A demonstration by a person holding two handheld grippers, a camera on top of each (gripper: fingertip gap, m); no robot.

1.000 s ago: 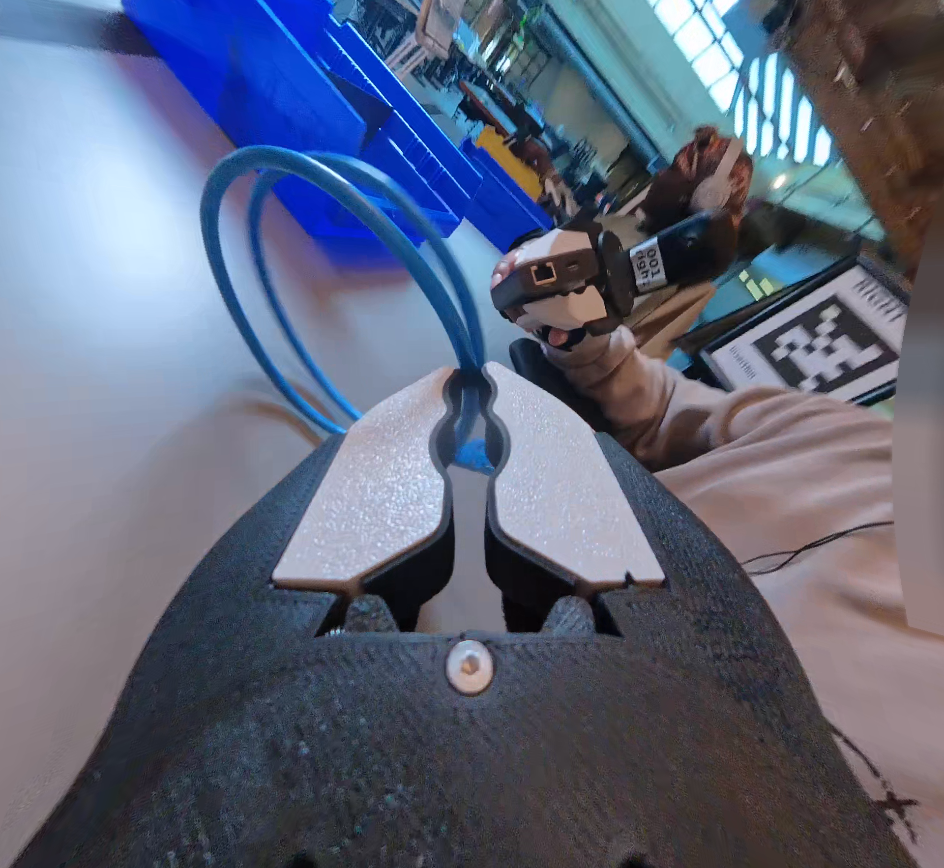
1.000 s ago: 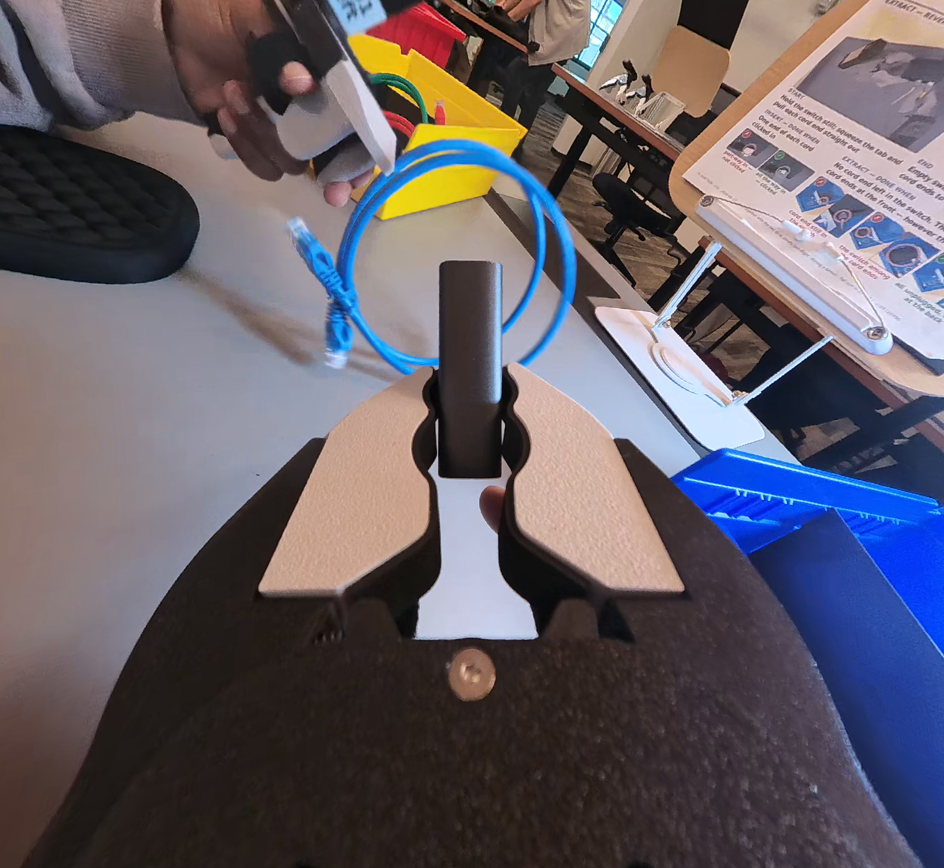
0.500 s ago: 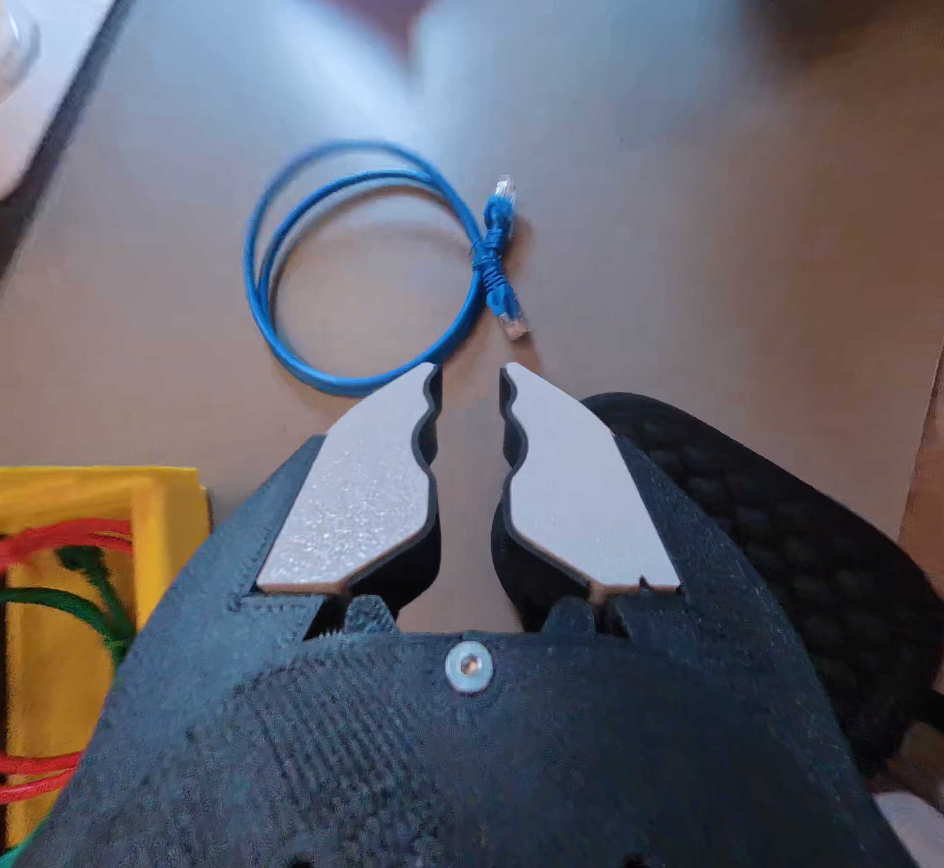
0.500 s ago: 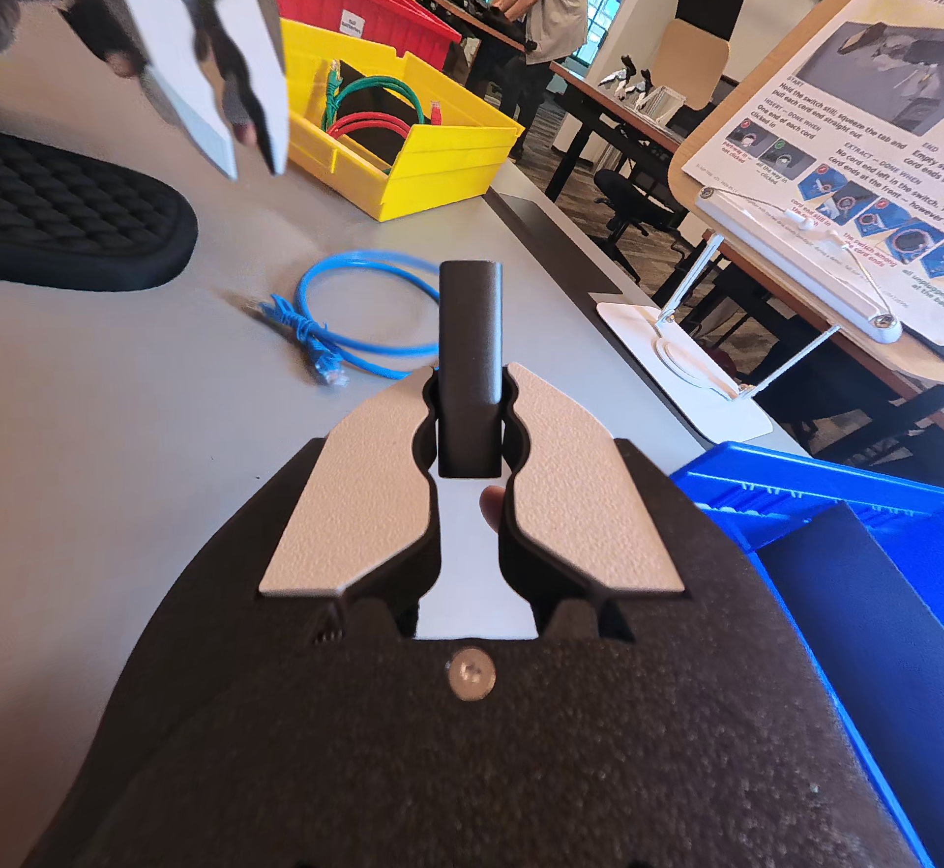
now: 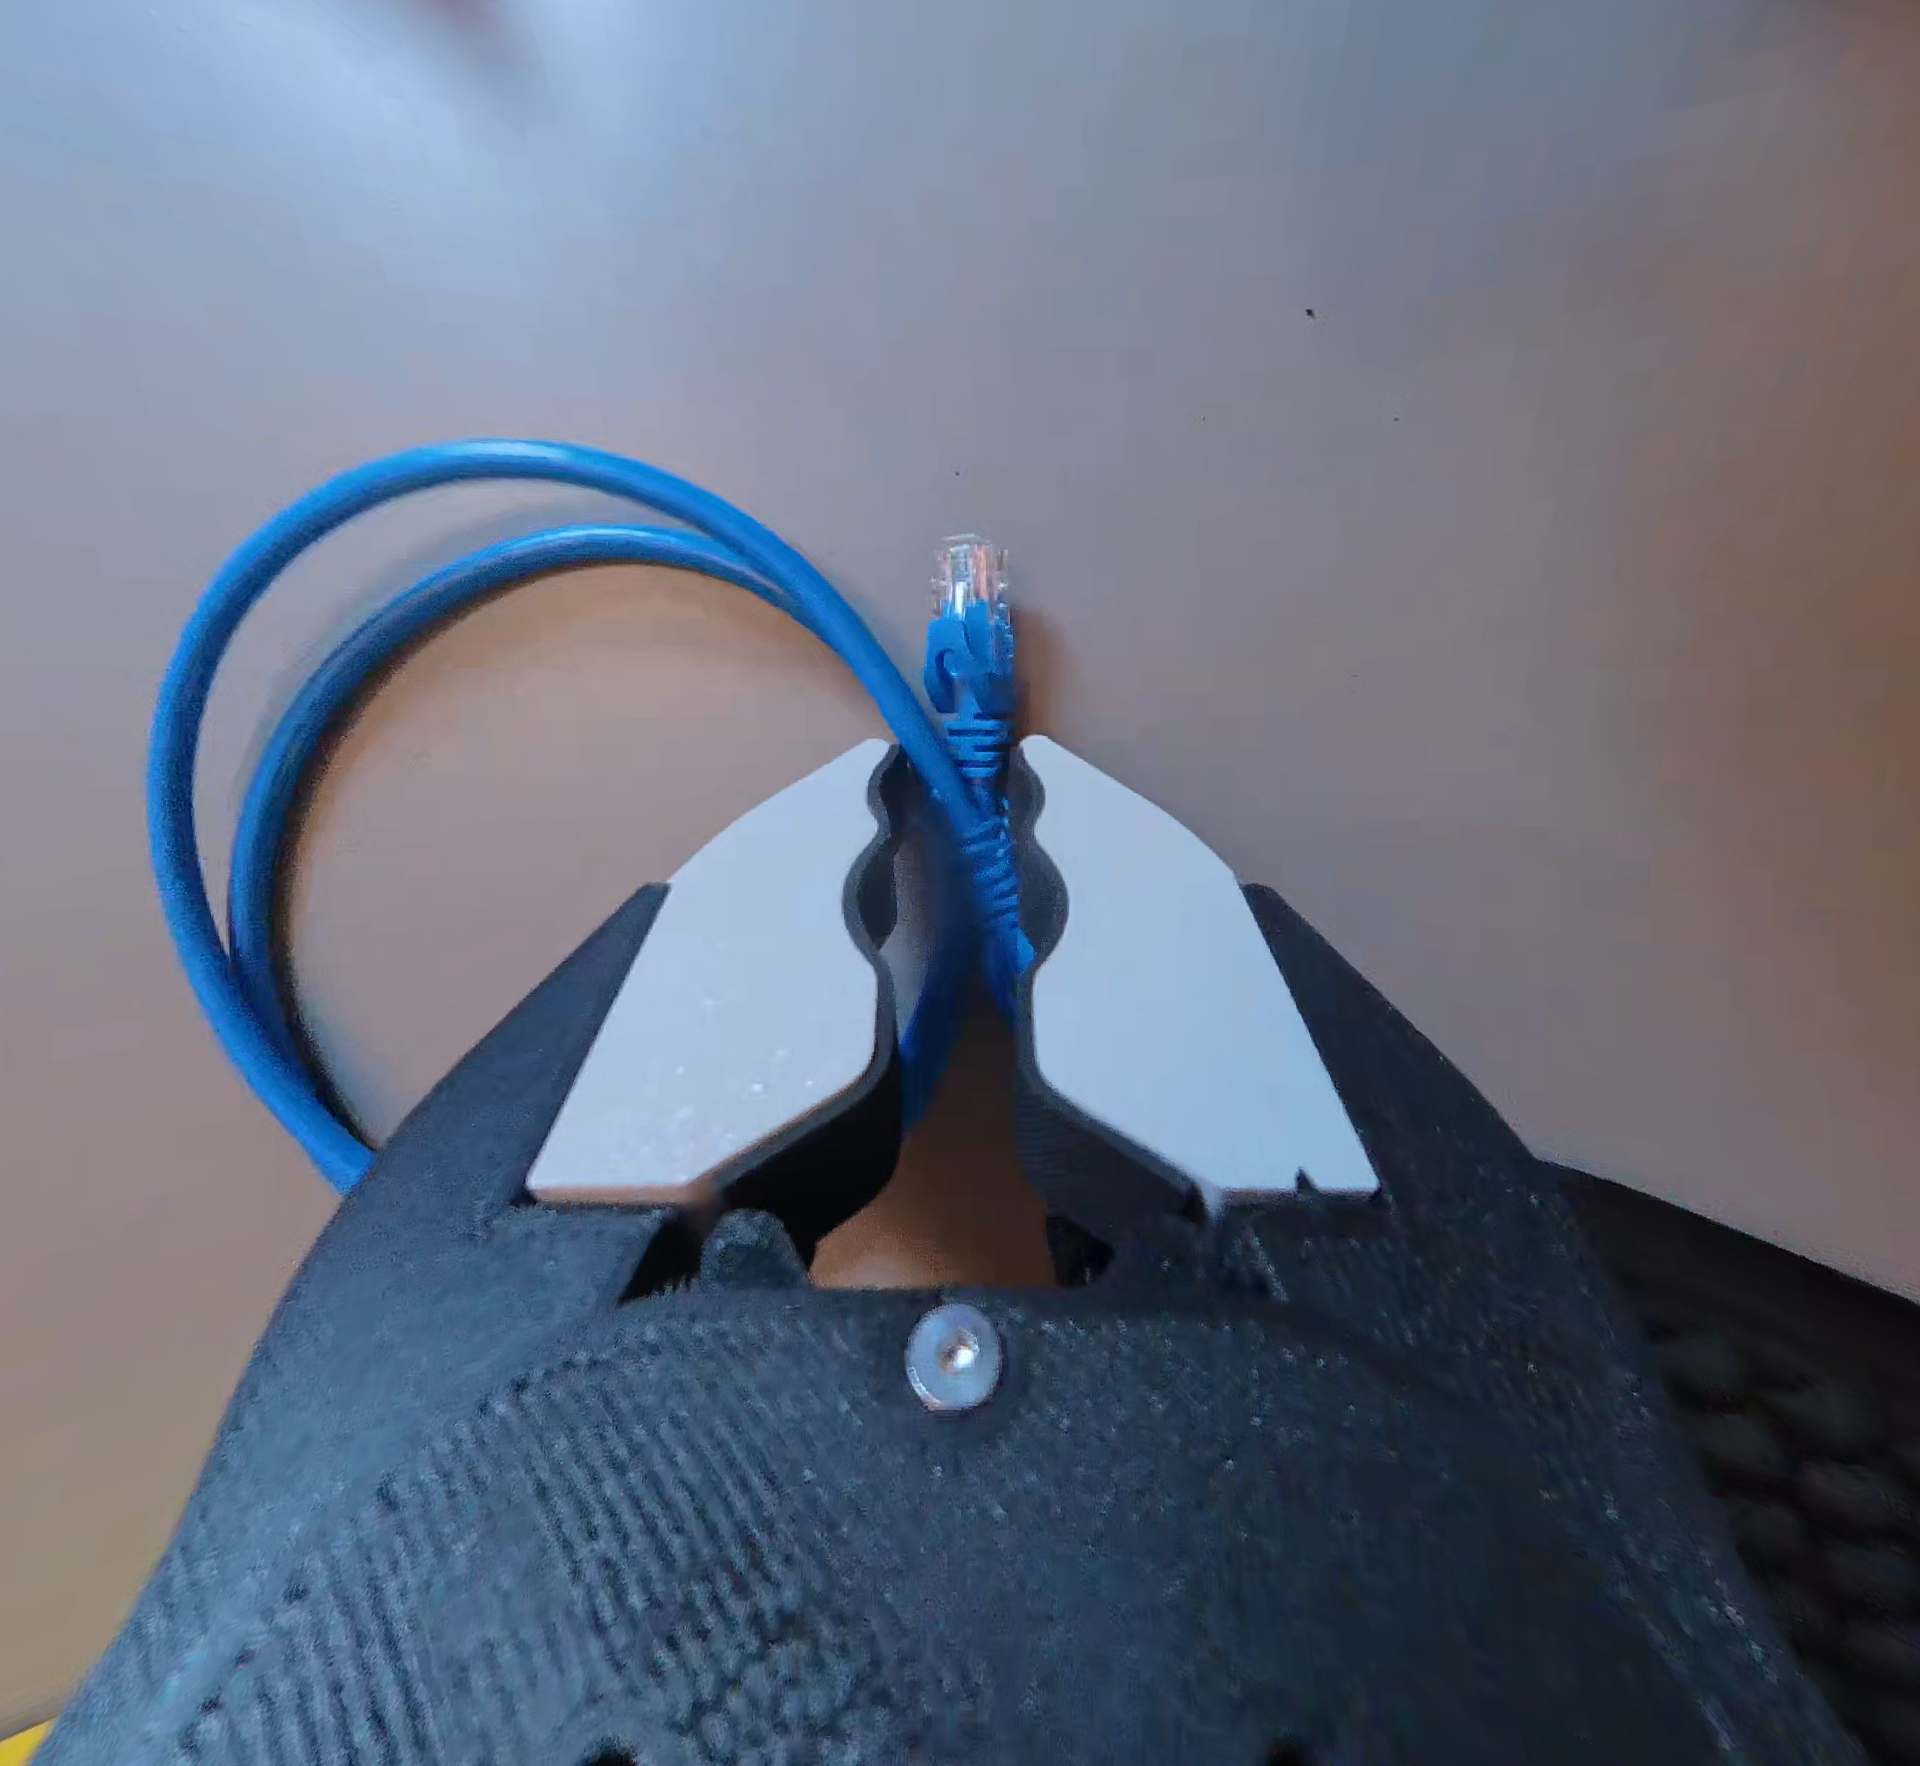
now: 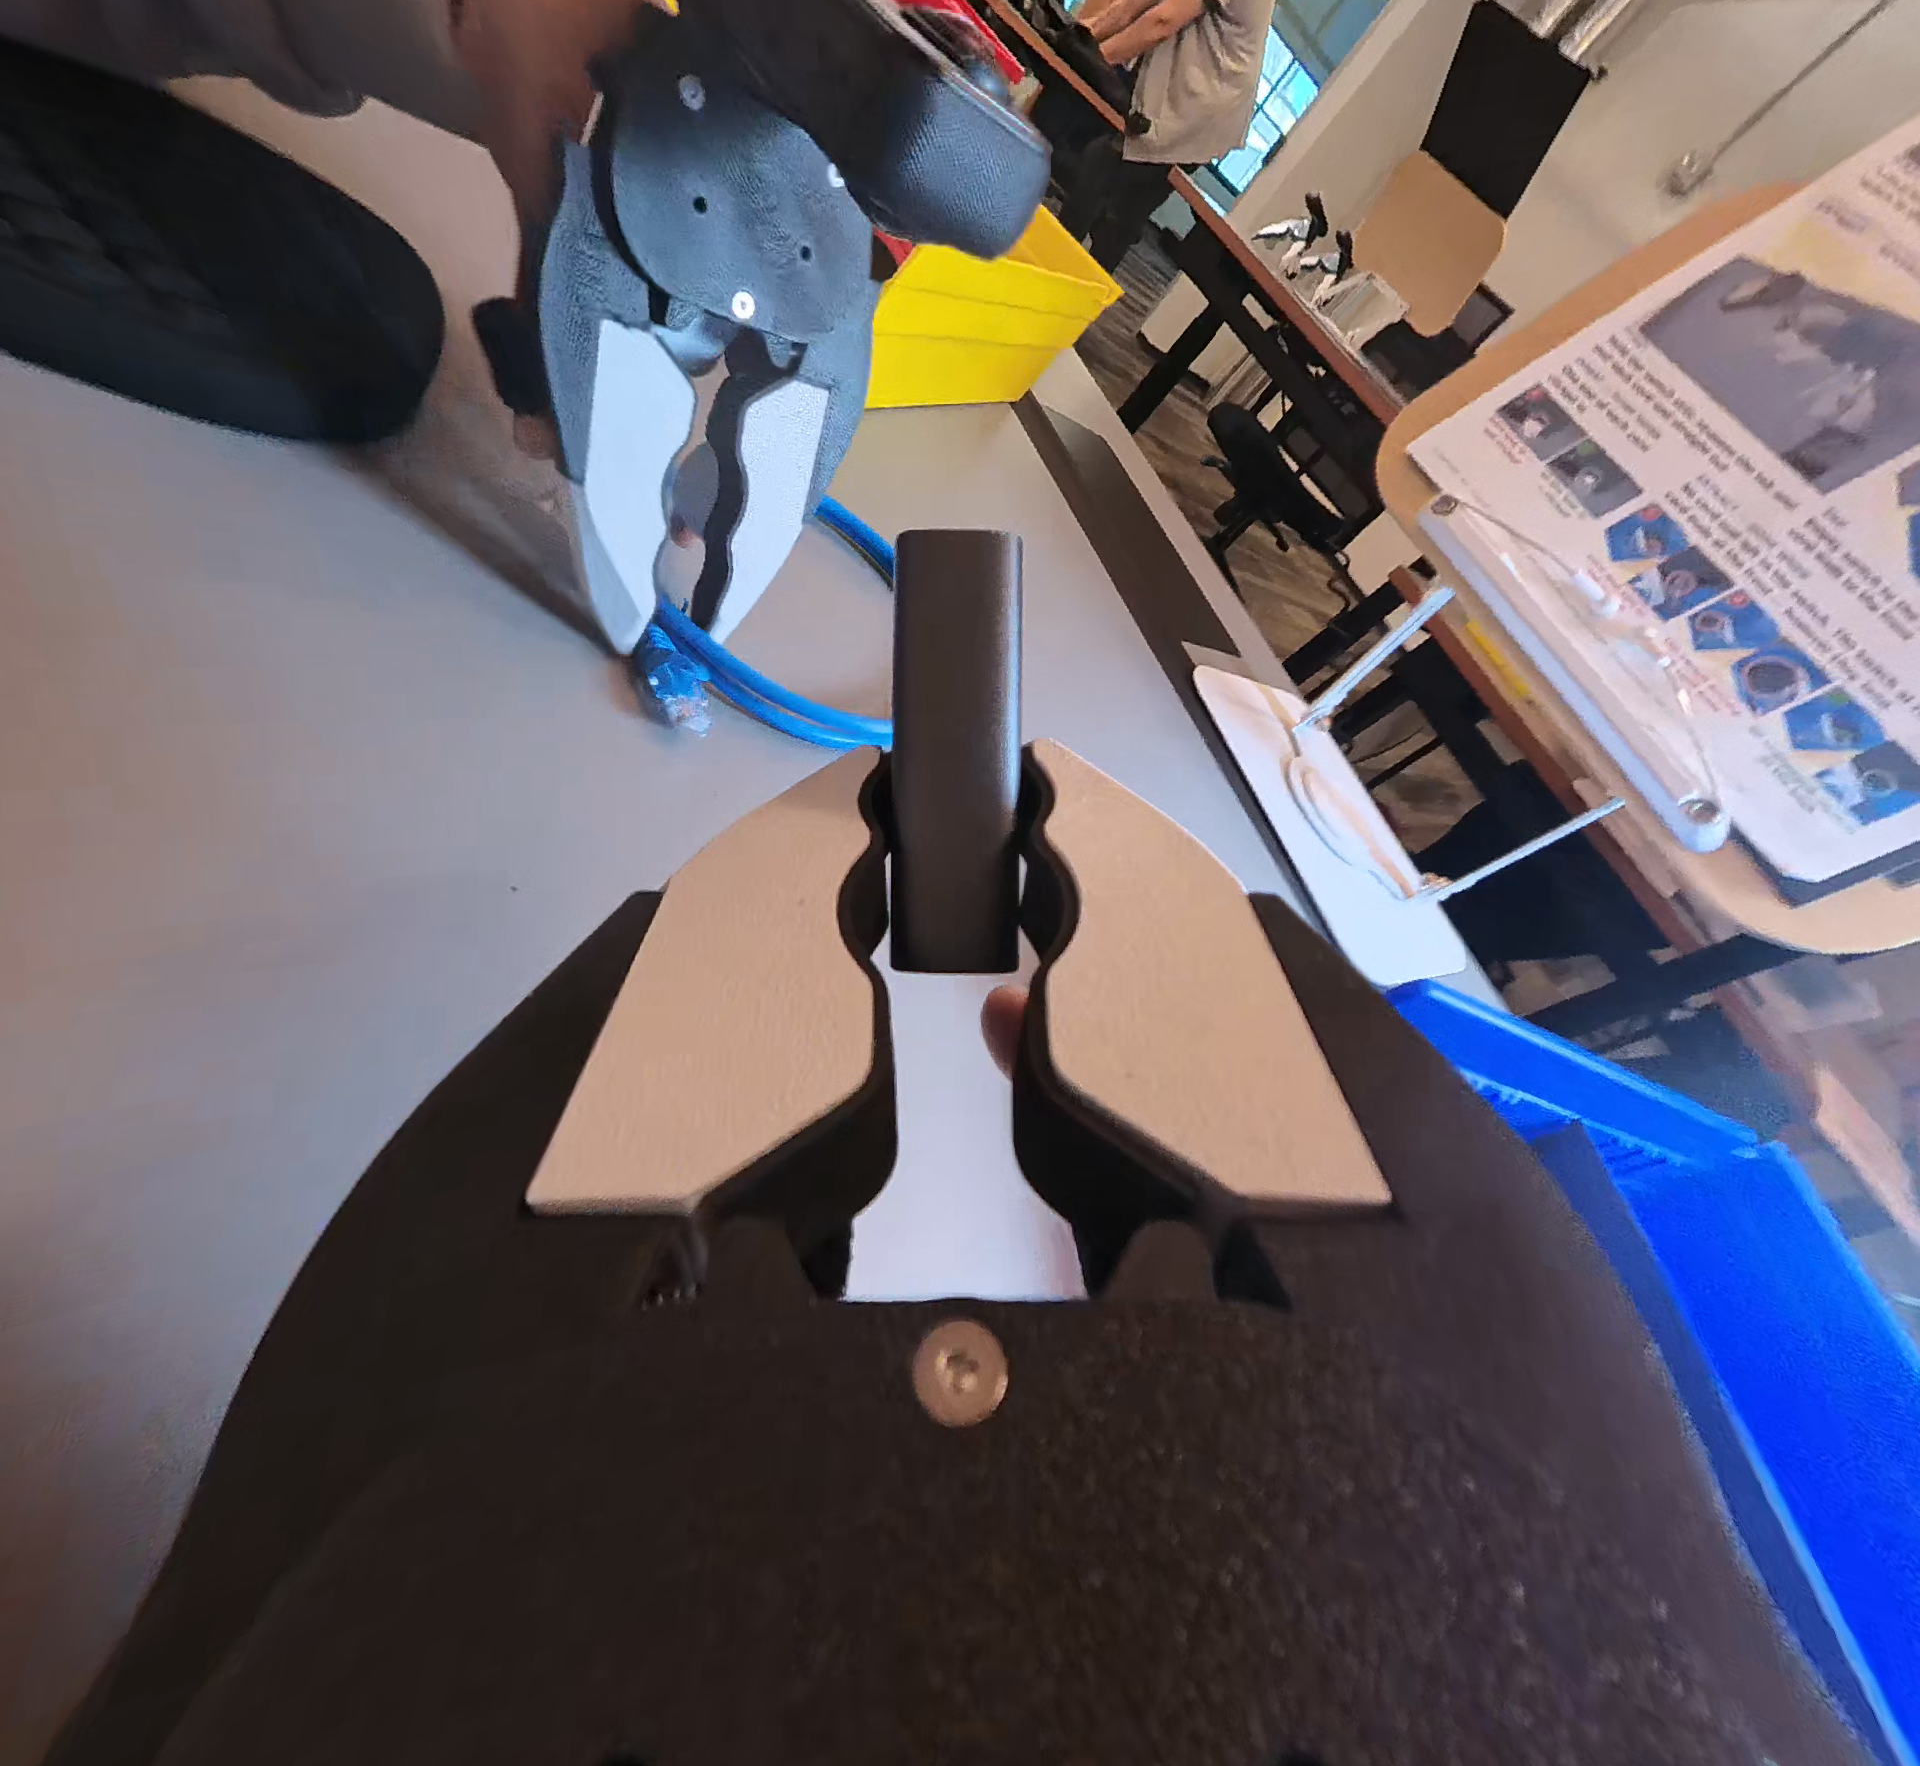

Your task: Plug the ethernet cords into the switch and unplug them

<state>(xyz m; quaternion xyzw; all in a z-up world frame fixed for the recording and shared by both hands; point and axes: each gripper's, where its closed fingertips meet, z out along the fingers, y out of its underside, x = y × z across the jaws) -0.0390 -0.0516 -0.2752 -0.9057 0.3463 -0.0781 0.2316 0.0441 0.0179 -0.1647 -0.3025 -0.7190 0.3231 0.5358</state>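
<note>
- Black mesh pad [image 6: 197, 282]: far left on the grey worktop [image 6: 260, 781], behind the left hand-held gripper.
- Left hand-held gripper [image 5: 961, 781]: pointed down at the worktop, fingers [image 5: 748, 978] apart, straddling the tied stem of the cable; a clear gap shows on the left side, so no clamp is evident. From the right wrist view it stands tip-down [image 6: 681, 620] over the plug.
- Blue ethernet cable [image 5: 208, 781]: coiled in a double loop, lying on the worktop, one clear plug [image 5: 968, 573] pointing beyond the fingertips.
- Yellow bin [image 6: 977, 314]: behind the left hand-held gripper.
- Right hand-held gripper [image 6: 956, 771]: clamped on a black switch [image 6: 956, 740], held lengthwise and projecting forward.
- White stand [image 6: 1340, 812] with illustrated instruction sheet [image 6: 1714, 573]: right, beyond the worktop edge.
- Blue bin [image 6: 1662, 1228]: lower right.
</note>
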